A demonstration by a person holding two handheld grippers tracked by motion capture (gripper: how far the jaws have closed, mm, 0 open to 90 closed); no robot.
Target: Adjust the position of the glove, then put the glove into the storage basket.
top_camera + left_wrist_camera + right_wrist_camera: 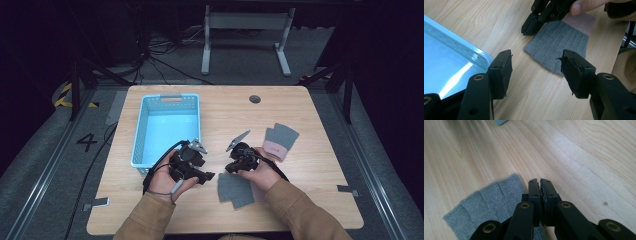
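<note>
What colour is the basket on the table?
The basket is light blue, seen best in the high view.

Tan, long fabric sleeves [150, 217] cover both forearms from six o'clock. Each hand grips a black, hinged two-jaw gripper: the left gripper [536, 72] and right gripper [540, 185] show brass-coloured rivets, dark pads, grey triangular plates and black cables.

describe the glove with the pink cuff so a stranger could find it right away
Start from the light blue basket on the left half of the wooden table, then look across to the right side. There, just past the right hand-held gripper, lies a grey knit glove. Its pink cuff sets it apart from the all-grey glove nearer the front edge.
</note>
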